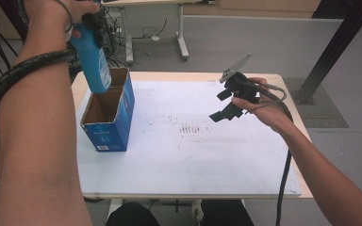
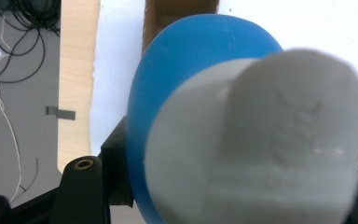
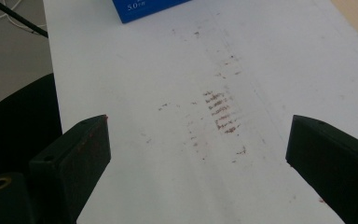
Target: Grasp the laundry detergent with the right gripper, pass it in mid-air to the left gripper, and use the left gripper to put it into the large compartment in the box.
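Bottle (image 1: 92,59) in left tongs (image 1: 90,23) | above box (image 1: 108,117) | right tongs (image 1: 226,104) agape

Left forearm (image 1: 33,122) raised high at left, left gripper (image 1: 92,26) pointing down, jaws clamped. Right hand (image 1: 264,106) mid-air at right, right gripper (image 1: 226,106) jaws spread wide, nothing between.

Bottle cap (image 2: 265,140): blurry, it hides your left gripper's far jaw.
Blue box (image 3: 149,8): cut off at the top edge.
Box bottom (image 1: 104,109): too dark to see.
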